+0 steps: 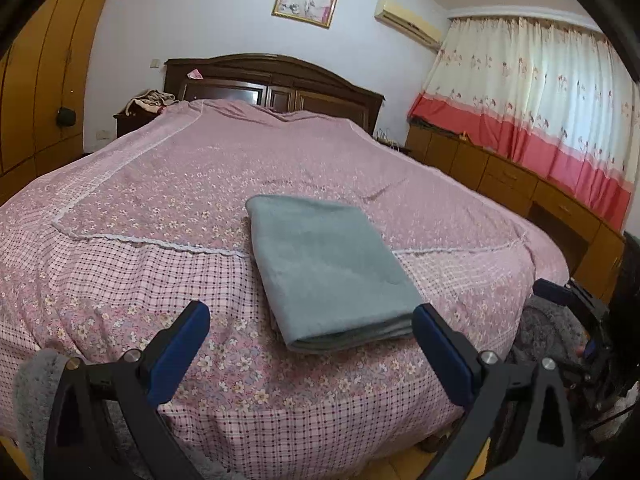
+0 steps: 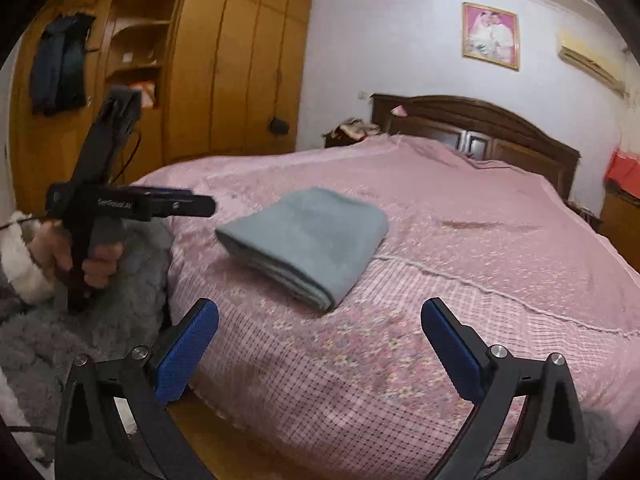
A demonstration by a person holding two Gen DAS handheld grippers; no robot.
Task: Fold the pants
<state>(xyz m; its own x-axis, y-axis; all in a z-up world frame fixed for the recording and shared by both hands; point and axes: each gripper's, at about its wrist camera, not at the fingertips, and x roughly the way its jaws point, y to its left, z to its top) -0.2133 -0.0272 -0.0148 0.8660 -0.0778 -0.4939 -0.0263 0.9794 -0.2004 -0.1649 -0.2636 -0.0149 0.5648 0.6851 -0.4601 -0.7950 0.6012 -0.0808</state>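
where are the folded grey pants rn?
The folded grey fleece pants lie on the pink floral bedspread near the bed's foot edge, ahead of both open grippers; neither touches them.

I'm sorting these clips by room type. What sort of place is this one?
A home bedroom, most likely. A large bed with a pink floral cover and dark wooden headboard fills the view, wooden wardrobes line one wall, and the folded grey pants lie on the bed.
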